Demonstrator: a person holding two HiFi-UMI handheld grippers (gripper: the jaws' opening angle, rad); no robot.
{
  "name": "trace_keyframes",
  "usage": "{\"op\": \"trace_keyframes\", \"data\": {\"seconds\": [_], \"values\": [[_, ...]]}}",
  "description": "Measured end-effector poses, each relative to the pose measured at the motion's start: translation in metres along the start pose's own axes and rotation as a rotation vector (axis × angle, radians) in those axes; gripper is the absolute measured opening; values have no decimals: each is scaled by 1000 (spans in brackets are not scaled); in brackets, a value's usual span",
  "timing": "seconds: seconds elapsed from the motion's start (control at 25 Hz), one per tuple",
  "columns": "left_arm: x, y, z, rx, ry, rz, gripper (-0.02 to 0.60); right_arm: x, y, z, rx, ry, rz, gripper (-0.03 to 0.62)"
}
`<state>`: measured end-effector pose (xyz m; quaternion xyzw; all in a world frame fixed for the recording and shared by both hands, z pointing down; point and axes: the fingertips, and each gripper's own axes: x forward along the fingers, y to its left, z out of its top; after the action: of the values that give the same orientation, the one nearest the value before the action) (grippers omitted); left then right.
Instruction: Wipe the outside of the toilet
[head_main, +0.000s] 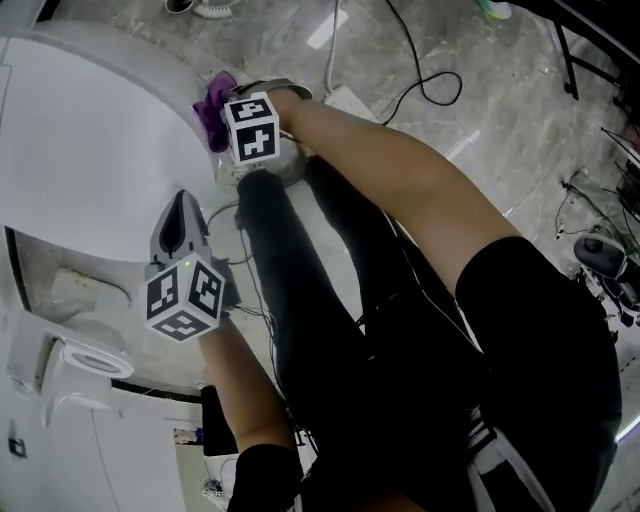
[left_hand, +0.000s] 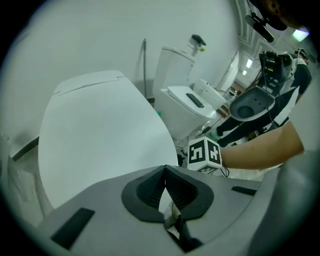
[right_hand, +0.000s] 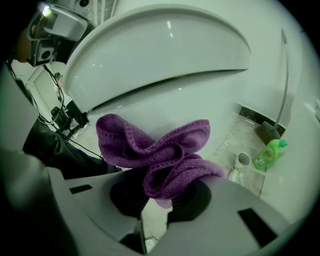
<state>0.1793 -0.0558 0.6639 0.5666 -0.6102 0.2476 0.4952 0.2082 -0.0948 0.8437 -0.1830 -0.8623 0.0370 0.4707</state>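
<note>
**Wiping step, cloth brought to the bowl.** The purple cloth (right_hand: 155, 150) is shown bunched and clamped between the jaws of the right claw (right_hand: 159, 197). It is held close against the outer wall of the toilet (right_hand: 210, 105), just below the rim of the closed lid (right_hand: 160, 45); contact cannot be confirmed. The left claw (left_hand: 165, 186) is closed tip to tip on nothing and is pointed toward the lid. For the next move, the cloth is judged to need pressing onto the wall and drawing along its curve, the grip being held firm.
</note>
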Motion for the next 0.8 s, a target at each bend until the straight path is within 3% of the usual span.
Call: {"op": "trace_keyframes", "data": {"seconds": [0.16,0.44,0.56,0.8], "values": [[-19,-5,-41,-136,-7,59,10,2,37,-1,-25,0,49,67],[-43,-6,-112,-297,5,132,10,11,88,-2,6,27,94,67],[-52,-1,-132,-344,-21,145,9,14,110,10,-47,37,105,67],[-68,7,-166,-419,-64,150,9,26,131,15,-43,85,81,67]]}}
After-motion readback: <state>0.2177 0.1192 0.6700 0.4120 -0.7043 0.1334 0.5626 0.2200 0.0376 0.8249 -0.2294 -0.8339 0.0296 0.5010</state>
